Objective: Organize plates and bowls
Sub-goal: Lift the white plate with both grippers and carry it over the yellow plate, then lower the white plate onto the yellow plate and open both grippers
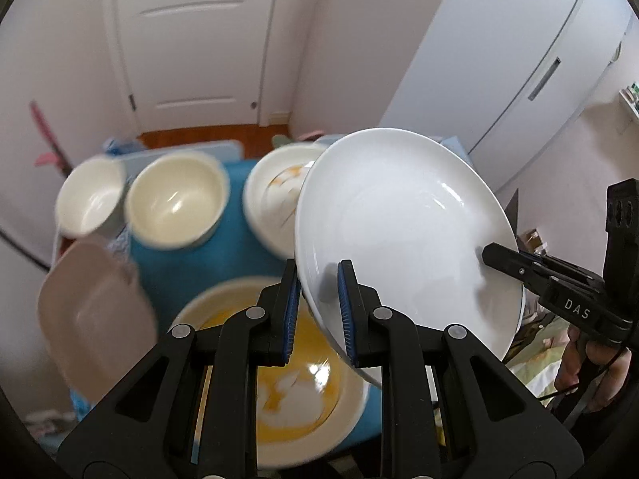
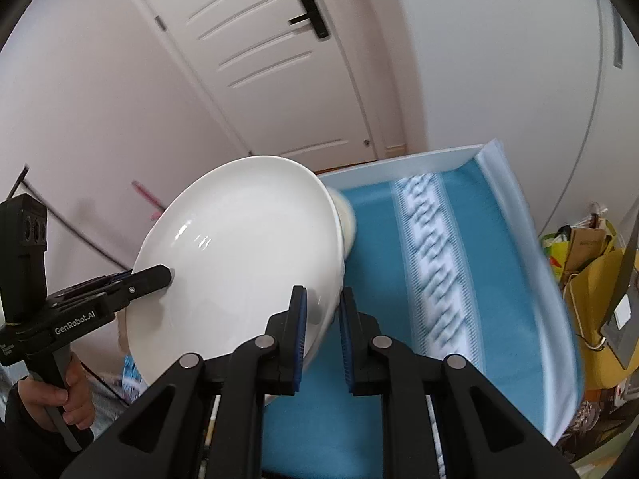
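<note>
Both claws are gripping the same white plate (image 1: 403, 231), which is hanging tilted in the air above the worktop (image 1: 175, 283) with its blue cloth (image 2: 507, 279).

In the left wrist view, the left claw (image 1: 317, 311) is pinching the plate's rim at about 7 o'clock on the plate, its blue pads (image 1: 345, 311) closed to the thickness of the rim, one on each face. The right claw (image 1: 489, 253) is reaching in from 3 o'clock and biting the rim on the plate's right side.

In the right wrist view, the right claw (image 2: 322, 335) is clamping the plate (image 2: 239, 255) at its lower right edge, its fingers nearly together with the rim between them. The left claw (image 2: 165, 275) is coming in from 9 o'clock and holding the opposite edge, with the person's hand (image 2: 68, 395) wrapped around its handle.

Under the plate, in the left wrist view, other dishes are sitting on the cloth: two cream bowls (image 1: 177, 199) side by side toward 10 o'clock, a patterned plate (image 1: 271, 203) partly hidden behind the held plate, a yellow-marked dish (image 1: 295, 395) right below the left claw, and a pinkish square dish (image 1: 92, 311) at 9 o'clock, all blurred.
</note>
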Demonstrator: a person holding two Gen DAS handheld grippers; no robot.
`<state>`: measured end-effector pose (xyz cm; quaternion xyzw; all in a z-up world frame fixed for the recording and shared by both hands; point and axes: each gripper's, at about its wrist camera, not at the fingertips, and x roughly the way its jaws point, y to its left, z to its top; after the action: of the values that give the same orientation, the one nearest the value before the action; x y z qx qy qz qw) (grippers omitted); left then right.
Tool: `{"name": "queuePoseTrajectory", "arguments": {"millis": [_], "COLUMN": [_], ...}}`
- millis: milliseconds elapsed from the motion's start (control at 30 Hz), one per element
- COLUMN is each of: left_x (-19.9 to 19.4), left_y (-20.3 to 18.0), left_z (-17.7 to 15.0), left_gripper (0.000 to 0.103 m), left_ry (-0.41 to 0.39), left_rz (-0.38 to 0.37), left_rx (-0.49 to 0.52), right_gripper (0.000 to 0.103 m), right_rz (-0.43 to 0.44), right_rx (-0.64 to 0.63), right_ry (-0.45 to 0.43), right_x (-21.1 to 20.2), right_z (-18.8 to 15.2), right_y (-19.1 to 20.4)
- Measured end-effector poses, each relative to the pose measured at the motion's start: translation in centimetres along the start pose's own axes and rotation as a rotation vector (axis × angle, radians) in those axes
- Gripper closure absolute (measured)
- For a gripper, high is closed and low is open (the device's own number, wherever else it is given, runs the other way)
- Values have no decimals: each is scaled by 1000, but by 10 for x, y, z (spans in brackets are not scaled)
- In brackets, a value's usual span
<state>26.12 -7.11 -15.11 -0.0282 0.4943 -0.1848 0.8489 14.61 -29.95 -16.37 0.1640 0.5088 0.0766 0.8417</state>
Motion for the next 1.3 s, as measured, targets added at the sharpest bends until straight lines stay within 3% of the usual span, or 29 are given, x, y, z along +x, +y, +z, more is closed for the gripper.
{"name": "queuePoseTrajectory", "arguments": {"millis": [267, 533, 967, 1300], "left_x": [-6, 20, 44, 53], "left_y": [51, 76, 89, 79], "left_z": [-68, -113, -133, -130], "left_gripper": [86, 86, 86, 86], "left_ry": [67, 95, 97, 105], "left_rz": [45, 40, 92, 165], "left_rx": [-89, -200, -263, -211], "right_gripper": [88, 88, 88, 88], "right_rz": [49, 48, 51, 26], "right_rx": [-18, -95, -226, -282], "right_ry": [99, 155, 167, 172], "right_x": [29, 56, 84, 92], "right_z": [-61, -75, -71, -66], "right_y": [42, 52, 57, 61]}}
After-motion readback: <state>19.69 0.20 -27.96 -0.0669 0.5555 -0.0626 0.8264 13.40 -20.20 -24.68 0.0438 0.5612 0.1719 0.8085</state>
